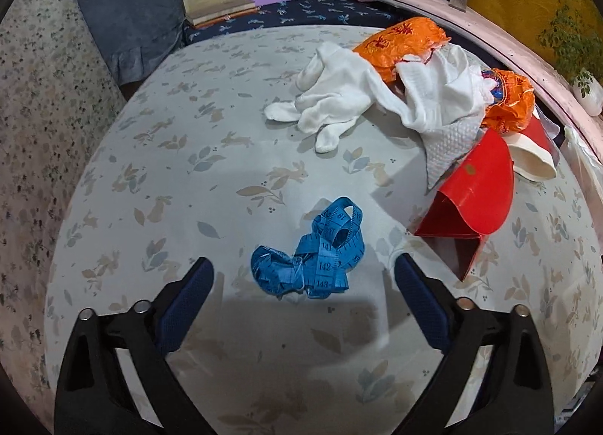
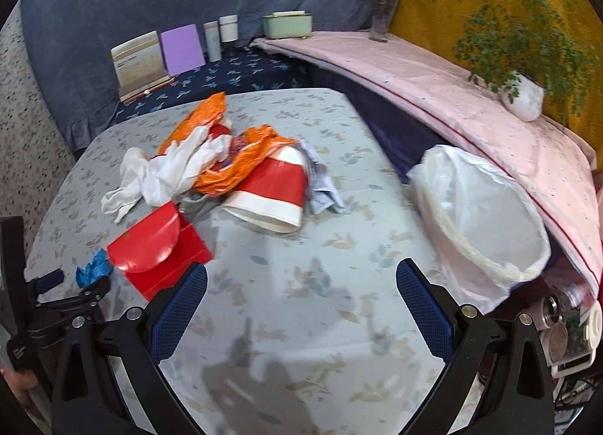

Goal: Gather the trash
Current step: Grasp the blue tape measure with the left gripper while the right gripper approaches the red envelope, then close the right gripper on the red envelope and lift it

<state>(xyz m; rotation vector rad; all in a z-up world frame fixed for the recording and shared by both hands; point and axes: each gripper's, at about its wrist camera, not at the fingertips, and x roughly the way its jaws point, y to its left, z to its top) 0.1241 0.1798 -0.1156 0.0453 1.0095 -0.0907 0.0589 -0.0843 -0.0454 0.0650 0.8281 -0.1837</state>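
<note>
The left gripper (image 1: 303, 271) is hovering with its jaws spread wide on either side of the crumpled blue measuring tape (image 1: 311, 252), which is lying on the pale leaf-and-rabbit-print tablecloth (image 1: 169, 179); nothing is being held yet. This looks like the approach to a first pick: the next move probably calls for lowering around the tape and closing on its thickest bunch, so loose loops do not trail. The right gripper (image 2: 301, 282) is also gaping and empty, hanging over bare cloth near the white plastic-lined bin (image 2: 486, 224) at the table's right edge. The remaining clutter is lying in a heap: crinkled orange plastic wrappers (image 1: 399, 45), white fabric gloves (image 1: 331, 96), a red folded card envelope (image 1: 471, 190) and a red-and-cream paper cup (image 2: 271, 190). The tape is showing the numbers 141, 142 and 143; print on the wrappers is unreadable.
</note>
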